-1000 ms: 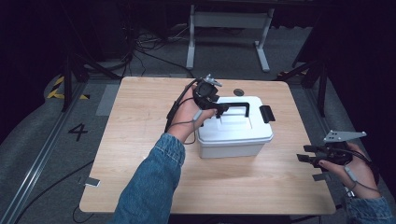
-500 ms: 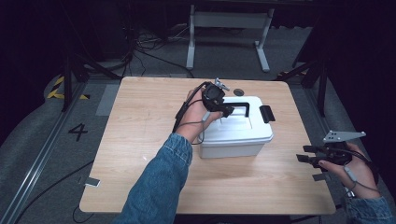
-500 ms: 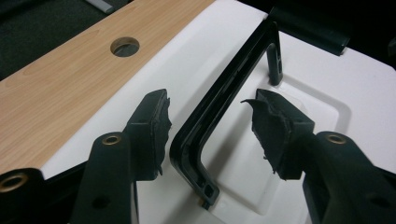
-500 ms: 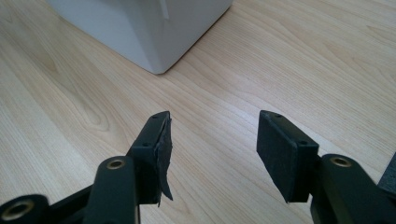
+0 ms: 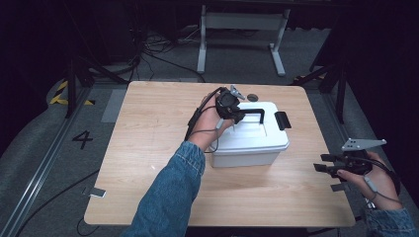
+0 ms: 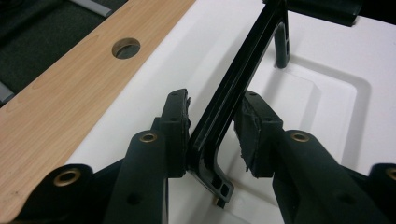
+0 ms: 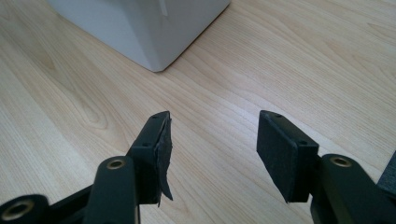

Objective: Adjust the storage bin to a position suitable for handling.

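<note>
White lidded storage box (image 5: 252, 140) sits on the wooden surface (image 5: 148, 148), right of centre, long axis running left-right across the surface, lid on so contents can't be seen. Lid is white with a recessed panel; black carry handle (image 5: 254, 112) stands upright on top, bar running along the box's long axis; black latch (image 5: 282, 120) on the right end of the lid. Left tool (image 5: 232, 109) is over the lid's left part, jaws straddling the handle near its left corner. In the left gripper view the handle bar (image 6: 233, 88) runs up between the two jaws: one pad touches or nearly touches it, the other pad stands off with a gap, so not clamped, narrow opening. Round hole (image 6: 126, 47) in the surface just beyond the box's far edge. Right tool (image 5: 330, 168) hangs near the surface's right edge, well apart from the box, jaws wide with nothing between them; right gripper view shows bare wood and the box's lower corner (image 7: 154, 32).
</note>
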A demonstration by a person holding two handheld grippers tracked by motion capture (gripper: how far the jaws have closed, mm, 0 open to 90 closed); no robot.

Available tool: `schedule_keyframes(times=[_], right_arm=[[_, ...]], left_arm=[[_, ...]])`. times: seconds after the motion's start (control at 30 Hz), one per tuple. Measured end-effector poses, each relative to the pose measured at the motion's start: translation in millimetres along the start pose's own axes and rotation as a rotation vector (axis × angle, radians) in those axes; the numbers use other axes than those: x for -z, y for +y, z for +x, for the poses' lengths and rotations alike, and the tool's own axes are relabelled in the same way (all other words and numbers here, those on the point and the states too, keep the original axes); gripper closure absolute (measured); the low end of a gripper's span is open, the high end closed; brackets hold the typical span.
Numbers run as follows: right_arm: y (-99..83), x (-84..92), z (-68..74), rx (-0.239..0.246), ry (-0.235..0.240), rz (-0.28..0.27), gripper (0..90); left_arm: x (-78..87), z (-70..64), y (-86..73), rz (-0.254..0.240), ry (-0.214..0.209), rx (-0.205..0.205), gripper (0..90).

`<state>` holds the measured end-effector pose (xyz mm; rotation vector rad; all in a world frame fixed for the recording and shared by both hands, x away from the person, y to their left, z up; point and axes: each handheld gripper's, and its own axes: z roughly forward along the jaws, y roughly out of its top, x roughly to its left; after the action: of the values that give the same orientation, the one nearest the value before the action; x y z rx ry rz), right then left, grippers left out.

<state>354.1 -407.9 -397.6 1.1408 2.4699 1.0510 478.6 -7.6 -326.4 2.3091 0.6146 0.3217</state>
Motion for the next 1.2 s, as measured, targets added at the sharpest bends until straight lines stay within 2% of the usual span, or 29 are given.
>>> schedule_keyframes(times=[0.17,0.23,0.33,0.43,0.63,0.77,0.8,1.07,1.2], right_arm=[[0.3,-0.6,0.8,-0.002,0.002,0.001,46.4],[0.1,-1.1,0.7,-0.001,0.003,0.003,46.4],[-0.1,-1.7,0.5,0.003,0.003,0.005,46.4],[-0.1,-1.9,0.7,0.0,0.007,0.007,46.1],[-0.1,-2.6,1.0,0.0,0.009,0.008,45.8],[0.0,-3.0,1.2,0.003,0.007,0.011,45.8],[0.0,-3.2,1.2,0.004,0.008,0.012,45.8],[-0.4,-3.6,1.2,0.005,0.01,0.01,45.6],[-0.7,-3.8,0.8,0.004,0.01,0.012,45.5]], left_arm=[[1.0,-0.8,-0.1,-0.006,-0.012,-0.019,68.3],[2.1,-0.9,0.5,-0.001,-0.021,-0.04,69.3],[2.8,-2.0,0.7,-0.003,-0.034,-0.043,71.7],[3.5,-2.5,-0.1,-0.005,-0.074,-0.044,73.4],[3.9,-2.8,0.0,-0.001,-0.097,-0.062,75.5],[5.2,-6.0,2.6,0.004,-0.116,-0.091,78.9],[5.7,-6.8,3.4,0.007,-0.122,-0.083,80.4],[9.2,-8.6,8.0,0.005,-0.124,-0.1,82.4],[16.0,-11.0,11.3,-0.006,-0.115,-0.113,82.9]])
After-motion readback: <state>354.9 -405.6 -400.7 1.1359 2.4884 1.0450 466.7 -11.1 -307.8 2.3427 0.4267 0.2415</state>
